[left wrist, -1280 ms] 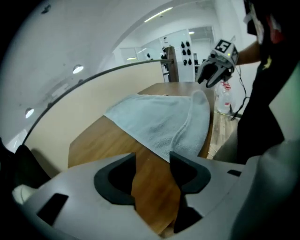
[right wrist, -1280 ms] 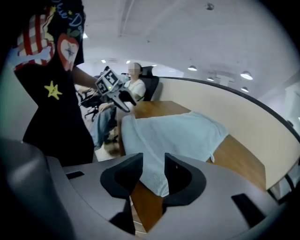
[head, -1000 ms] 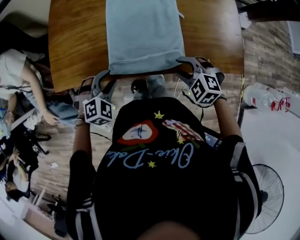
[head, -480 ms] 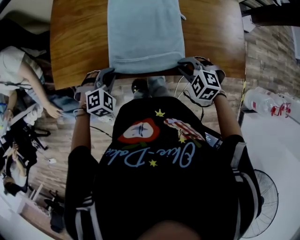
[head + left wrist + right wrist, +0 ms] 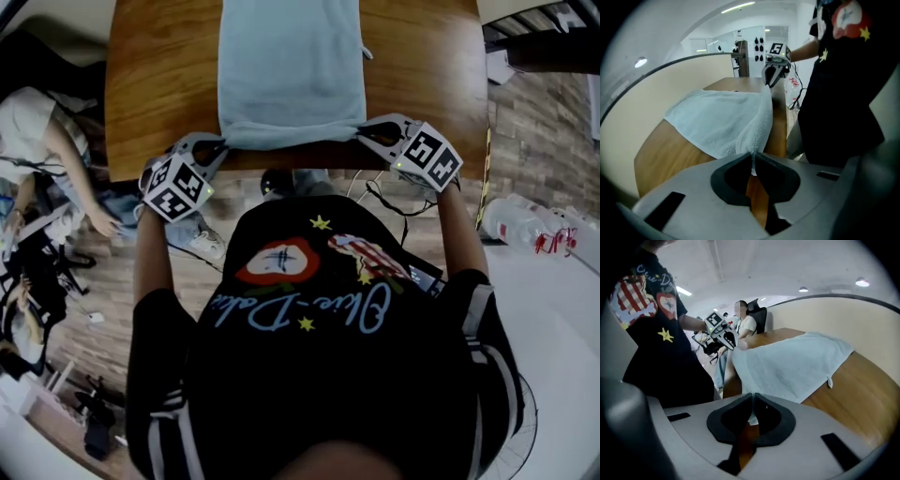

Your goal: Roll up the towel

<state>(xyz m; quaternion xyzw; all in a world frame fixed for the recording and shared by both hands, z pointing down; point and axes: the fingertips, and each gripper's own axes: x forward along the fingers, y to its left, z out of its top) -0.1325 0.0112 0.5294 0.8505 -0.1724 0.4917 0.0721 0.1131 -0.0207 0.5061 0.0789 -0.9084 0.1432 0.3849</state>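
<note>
A light blue towel [image 5: 291,70] lies flat on the wooden table [image 5: 159,84], its near hem along the table's front edge. My left gripper [image 5: 221,145] has just been closing and is now shut on the towel's near left corner. In the left gripper view the terry cloth [image 5: 722,122] rises in a fold into the closed left gripper [image 5: 753,157]. My right gripper [image 5: 364,131] has also just closed, and it pinches the near right corner. The right gripper view shows the towel [image 5: 792,364] running away from the right gripper [image 5: 753,397], with the hem between its pads.
The table's front edge [image 5: 300,157] is right under both grippers. A seated person [image 5: 37,141] is on the left beside the table. Plastic bottles [image 5: 525,220] lie on the floor to the right. A small loop tag [image 5: 829,380] hangs from the towel's side.
Both grippers moved forward onto the towel's near corners and shut on them. Their marker cubes rolled outward, away from each other.
</note>
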